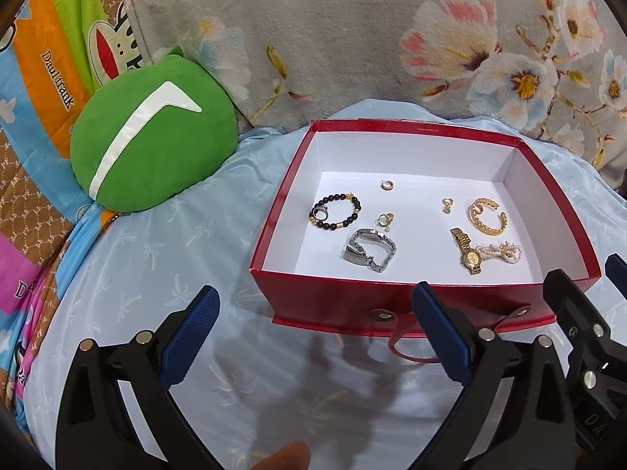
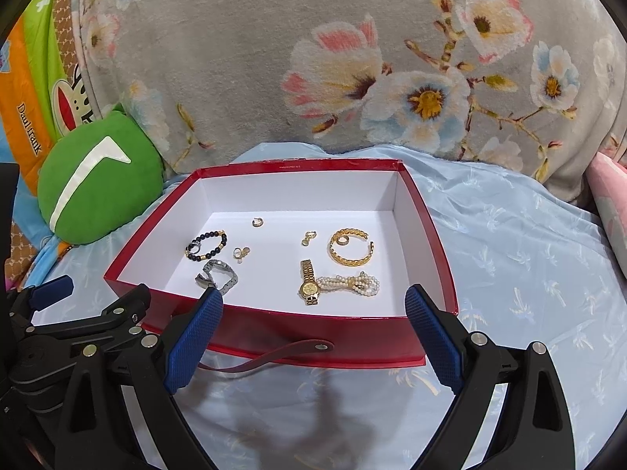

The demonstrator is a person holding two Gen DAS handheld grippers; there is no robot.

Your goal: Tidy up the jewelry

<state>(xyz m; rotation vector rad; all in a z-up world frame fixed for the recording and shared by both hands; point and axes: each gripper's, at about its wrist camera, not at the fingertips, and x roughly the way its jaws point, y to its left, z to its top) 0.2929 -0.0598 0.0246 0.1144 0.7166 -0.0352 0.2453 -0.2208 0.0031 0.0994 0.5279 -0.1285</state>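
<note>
Empty wide jaws, red box beyond

The box sits on the bed sheet, a cushion at its ten o'clock. Inside, a beaded bracelet and link watch lie at nine o'clock; bangle, strap watch and pearls lie toward four o'clock.

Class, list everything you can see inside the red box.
Inside the red box: a black bead bracelet, silver watch, gold watch, pearl bracelet, gold bangle and three small earrings or rings. The near wall hides a strip of the floor.
</note>
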